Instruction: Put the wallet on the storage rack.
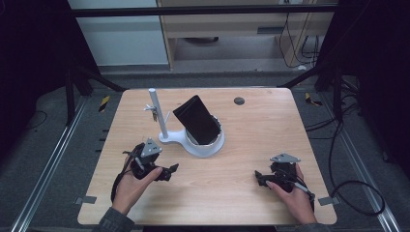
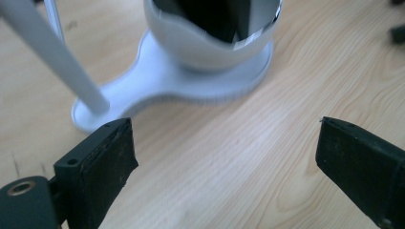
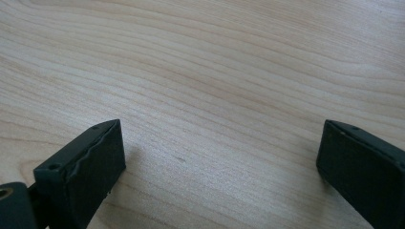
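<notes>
On the wooden table, a white stand is sitting near the middle, made of a round cup on a flat base with a thin upright white post rising from the base's left end. A flat black rectangular object, perhaps a phone or a wallet, is standing tilted inside the cup, leaning back and to the left with its top well above the rim. The left gripper is lying low over the table just in front of the stand, held in the person's left hand; in the left gripper view its jaws are standing wide apart with bare wood between them, pointing at the stand's base close ahead. The right gripper is resting near the table's front right, well apart from the stand, gripped by the right hand, and its jaws are likewise gaping over bare wood grain.
</notes>
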